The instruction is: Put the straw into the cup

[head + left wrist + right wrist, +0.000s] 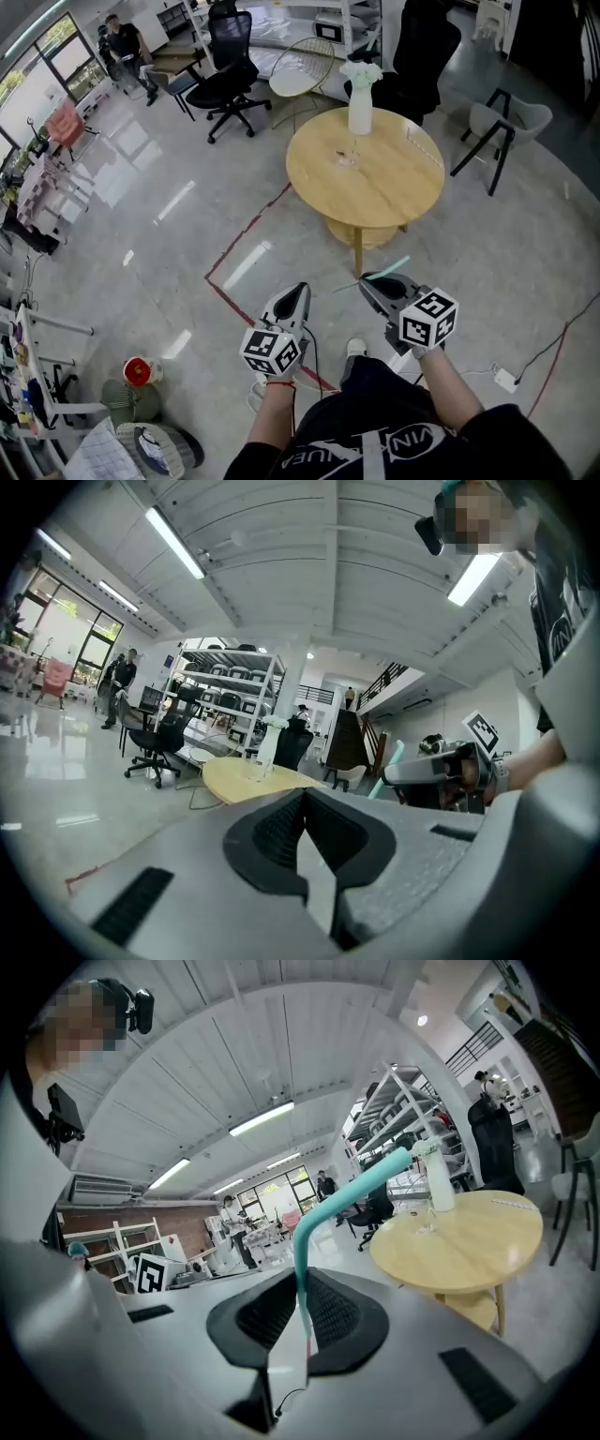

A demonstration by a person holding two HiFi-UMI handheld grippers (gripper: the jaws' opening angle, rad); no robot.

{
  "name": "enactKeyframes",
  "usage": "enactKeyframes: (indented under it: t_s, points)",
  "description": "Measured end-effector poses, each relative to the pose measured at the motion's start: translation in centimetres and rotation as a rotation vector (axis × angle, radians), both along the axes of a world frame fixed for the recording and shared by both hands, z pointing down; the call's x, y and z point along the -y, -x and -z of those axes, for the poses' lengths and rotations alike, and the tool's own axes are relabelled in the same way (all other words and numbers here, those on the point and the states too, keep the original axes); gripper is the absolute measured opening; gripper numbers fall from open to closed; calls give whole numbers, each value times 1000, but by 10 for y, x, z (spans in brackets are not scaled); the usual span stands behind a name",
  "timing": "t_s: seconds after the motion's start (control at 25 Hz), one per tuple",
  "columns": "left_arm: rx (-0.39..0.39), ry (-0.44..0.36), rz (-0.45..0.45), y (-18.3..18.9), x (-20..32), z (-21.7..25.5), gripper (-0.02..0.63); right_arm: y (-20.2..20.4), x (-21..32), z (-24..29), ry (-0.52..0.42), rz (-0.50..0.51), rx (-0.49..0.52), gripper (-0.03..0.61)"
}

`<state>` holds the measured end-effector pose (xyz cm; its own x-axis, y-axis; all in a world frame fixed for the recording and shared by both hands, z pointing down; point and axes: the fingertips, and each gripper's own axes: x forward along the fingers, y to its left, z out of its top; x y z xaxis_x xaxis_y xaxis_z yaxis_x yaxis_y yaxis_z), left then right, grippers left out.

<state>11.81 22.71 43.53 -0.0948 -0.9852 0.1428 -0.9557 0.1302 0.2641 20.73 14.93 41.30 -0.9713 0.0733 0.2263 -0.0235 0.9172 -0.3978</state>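
Observation:
My right gripper (372,281) is shut on a bent teal straw (386,269), which sticks out sideways past both jaws. In the right gripper view the straw (343,1196) rises from between the pads and bends right toward the table. A small clear glass cup (347,156) stands on the round wooden table (394,183), well ahead of both grippers, next to a white vase (360,105). The same cup (427,1220) appears small and far off in the right gripper view. My left gripper (300,296) is shut and holds nothing; its jaws (302,795) meet at the tips.
Red tape lines (246,246) run across the glossy floor between me and the table. Black office chairs (227,73) stand behind the table to the left, and a grey chair (502,127) to its right. A cable and plug block (506,379) lie on the floor at right. Clutter (136,412) sits at lower left.

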Motion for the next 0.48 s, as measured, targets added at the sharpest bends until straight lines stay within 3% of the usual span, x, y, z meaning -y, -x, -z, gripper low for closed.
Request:
enactKeyframes:
  t_s: [0.24,0.48]
  points:
    - [-32,12,71,53,38,-14,7,45,49,-7,0,42,-17,32]
    - [-20,17,84,76,70,-13,8,77,79,-7,9,73,-7,32]
